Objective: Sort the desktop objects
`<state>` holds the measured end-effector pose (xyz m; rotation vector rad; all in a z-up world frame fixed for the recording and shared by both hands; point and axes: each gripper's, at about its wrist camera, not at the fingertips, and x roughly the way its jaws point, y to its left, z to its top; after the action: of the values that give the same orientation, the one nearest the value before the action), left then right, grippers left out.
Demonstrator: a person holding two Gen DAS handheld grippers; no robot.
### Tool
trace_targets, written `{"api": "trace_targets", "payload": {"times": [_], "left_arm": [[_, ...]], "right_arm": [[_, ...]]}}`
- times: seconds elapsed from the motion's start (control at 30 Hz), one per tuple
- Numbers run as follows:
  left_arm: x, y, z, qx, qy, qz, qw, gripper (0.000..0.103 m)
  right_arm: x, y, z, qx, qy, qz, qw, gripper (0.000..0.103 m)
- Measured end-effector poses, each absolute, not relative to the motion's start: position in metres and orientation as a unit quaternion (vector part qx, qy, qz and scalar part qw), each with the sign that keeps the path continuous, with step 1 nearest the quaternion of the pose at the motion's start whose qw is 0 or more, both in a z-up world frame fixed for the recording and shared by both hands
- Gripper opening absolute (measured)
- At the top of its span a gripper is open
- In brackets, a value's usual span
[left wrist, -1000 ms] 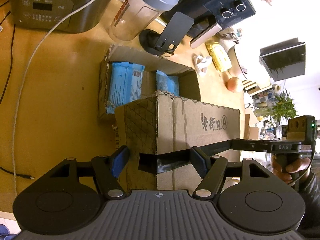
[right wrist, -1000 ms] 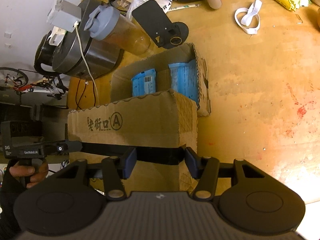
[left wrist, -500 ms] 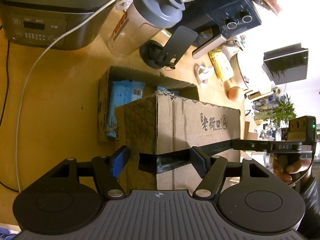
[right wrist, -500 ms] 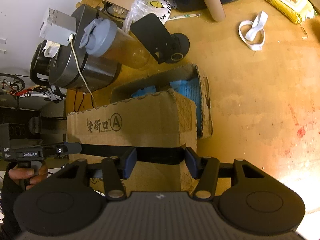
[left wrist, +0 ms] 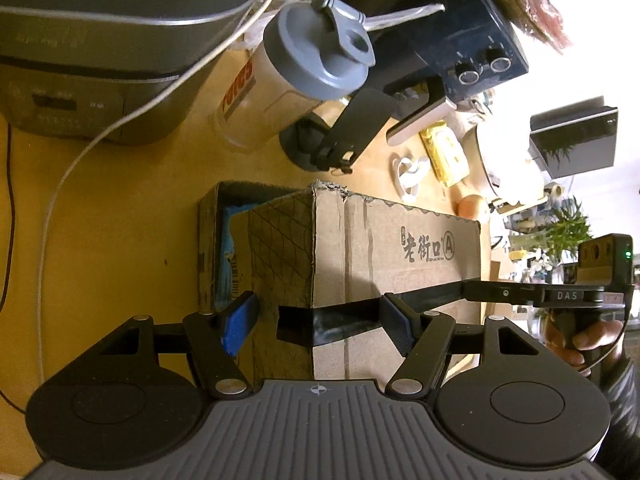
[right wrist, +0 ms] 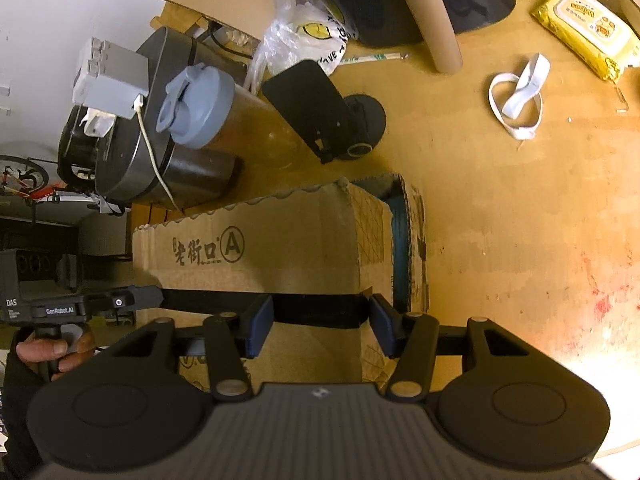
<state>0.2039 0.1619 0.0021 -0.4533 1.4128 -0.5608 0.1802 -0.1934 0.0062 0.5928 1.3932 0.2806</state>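
Currently, you hold the printed brown cardboard carton (left wrist: pixel 360 264) between both tools, directly above the shallow open cardboard tray (left wrist: pixel 208 240) on the wooden desk (left wrist: pixel 100 220). The tray holds blue packets (left wrist: pixel 226 256), now mostly hidden beneath the carton.

Left gripper (left wrist: pixel 320 316): jaws apart, straddling one corner of the carton; whether the pads press the cardboard, I cannot tell. Right gripper (right wrist: pixel 322 322): jaws likewise apart, set either side of the opposite corner, over the black tape band (right wrist: pixel 316 310).

Judged progress: partial. The packets appear gathered, and the carton looks ready to go down over the tray.

Outstanding, in my assessment: the yellow wet-wipe pack (right wrist: pixel 588 32), white strap loop (right wrist: pixel 518 98), cardboard tube (right wrist: pixel 432 20), black phone stand (right wrist: pixel 320 112) and grey-lidded shaker bottle (right wrist: pixel 216 120) remain loose on the desk.
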Motion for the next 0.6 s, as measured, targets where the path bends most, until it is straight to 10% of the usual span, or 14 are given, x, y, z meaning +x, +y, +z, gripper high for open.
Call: {"api": "trace_targets", "payload": {"times": [0.6], "left_arm": [[0.229,0.161,-0.012,-0.214,0.635,-0.257,0.697,0.066]], "right_arm": [[0.204,-0.195,0.003,0.262,0.63,0.113,0.723,0.05]]}}
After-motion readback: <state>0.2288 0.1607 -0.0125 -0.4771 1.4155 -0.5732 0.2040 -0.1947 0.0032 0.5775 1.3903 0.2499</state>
